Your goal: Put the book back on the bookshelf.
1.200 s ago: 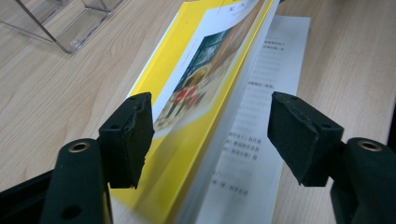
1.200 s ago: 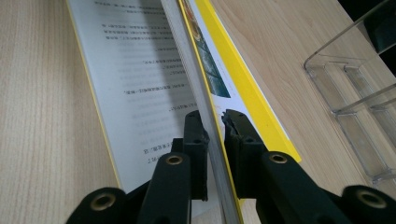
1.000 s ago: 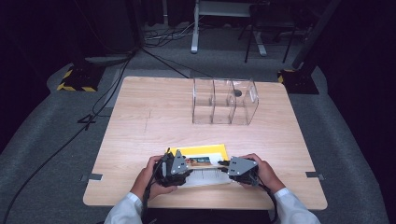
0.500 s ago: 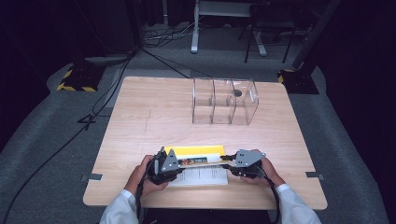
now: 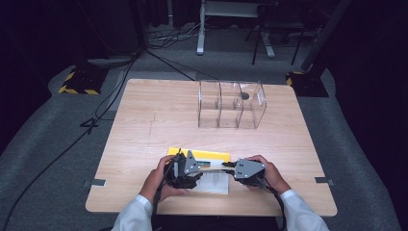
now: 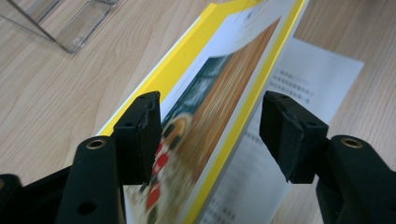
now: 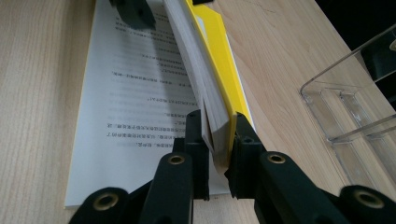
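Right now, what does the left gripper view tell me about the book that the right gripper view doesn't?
Left gripper view: the yellow book's illustrated cover, standing between the left hand-held gripper's jaws, which are open wide with a clear gap on one side.

Right gripper view: the book's page edges, with the right hand-held gripper shut on its end.

Both: the printed sheet lying flat under the book, the clear organizer off to one side, and the wooden table.

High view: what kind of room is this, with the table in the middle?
Probably a lab or studio set up for recording, not a home. A lone wooden table stands on grey carpet amid dark surroundings, cables trail across the floor, and yellow-and-black striped stand bases sit at the corners.
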A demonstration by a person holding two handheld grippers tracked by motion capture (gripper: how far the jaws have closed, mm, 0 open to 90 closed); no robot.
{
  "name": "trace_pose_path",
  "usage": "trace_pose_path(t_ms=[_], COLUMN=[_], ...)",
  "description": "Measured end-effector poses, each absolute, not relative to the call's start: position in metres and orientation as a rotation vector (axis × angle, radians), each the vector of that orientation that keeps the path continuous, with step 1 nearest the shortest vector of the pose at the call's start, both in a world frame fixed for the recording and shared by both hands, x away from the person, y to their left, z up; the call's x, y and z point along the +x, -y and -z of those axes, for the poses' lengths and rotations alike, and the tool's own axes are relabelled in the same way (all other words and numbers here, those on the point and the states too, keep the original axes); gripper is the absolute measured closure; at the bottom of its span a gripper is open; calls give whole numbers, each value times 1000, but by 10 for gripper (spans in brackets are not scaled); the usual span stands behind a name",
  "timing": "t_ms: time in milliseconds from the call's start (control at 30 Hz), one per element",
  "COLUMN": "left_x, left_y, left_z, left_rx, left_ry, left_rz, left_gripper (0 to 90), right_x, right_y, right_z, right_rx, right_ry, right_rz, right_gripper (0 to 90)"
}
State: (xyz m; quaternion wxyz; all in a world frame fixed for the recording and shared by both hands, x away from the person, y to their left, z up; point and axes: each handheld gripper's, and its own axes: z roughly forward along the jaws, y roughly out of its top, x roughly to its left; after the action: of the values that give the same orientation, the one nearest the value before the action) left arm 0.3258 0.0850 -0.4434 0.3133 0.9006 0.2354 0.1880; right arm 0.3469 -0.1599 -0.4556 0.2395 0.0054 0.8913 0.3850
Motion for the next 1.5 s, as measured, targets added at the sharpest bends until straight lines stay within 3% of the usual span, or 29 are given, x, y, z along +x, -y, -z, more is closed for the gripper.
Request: trace_pose_path(t_ms=[33, 100, 167, 367, 467, 533, 833, 1233, 1500], left_x=[325, 325, 326, 321, 322, 322, 319, 317, 311], left_y=[-82, -75, -76, -79, -91, -98, -120, -119, -122], left_z=[444, 446, 447, 448, 445, 442, 434, 434, 439], left_rx=[2384, 2401, 2397, 2378, 2309, 2277, 2182, 2189, 2181], left_ry=[-618, -640, -629, -561, -566, -570, -613, -606, -634], left_rz=[-505, -579, -567, -595, -565, -556, -542, -537, -481], left_gripper=[386, 508, 624, 784, 797, 800, 812, 811, 782], right_x=[346, 346, 345, 345, 352, 361, 389, 391, 387], right_y=[159, 157, 156, 155, 166, 178, 197, 173, 176], right_z=[454, 451, 450, 448, 443, 444, 477, 496, 484], right_rx=[17, 15, 20, 72, 212, 299, 564, 590, 605], right_ry=[-2438, -2436, -2432, -2404, -2370, -2395, -2461, -2488, -2422], right_rz=[-1051, -1045, -1046, -1073, -1163, -1178, -1122, -1123, -1335], right_gripper=[804, 803, 800, 747, 528, 459, 359, 355, 465])
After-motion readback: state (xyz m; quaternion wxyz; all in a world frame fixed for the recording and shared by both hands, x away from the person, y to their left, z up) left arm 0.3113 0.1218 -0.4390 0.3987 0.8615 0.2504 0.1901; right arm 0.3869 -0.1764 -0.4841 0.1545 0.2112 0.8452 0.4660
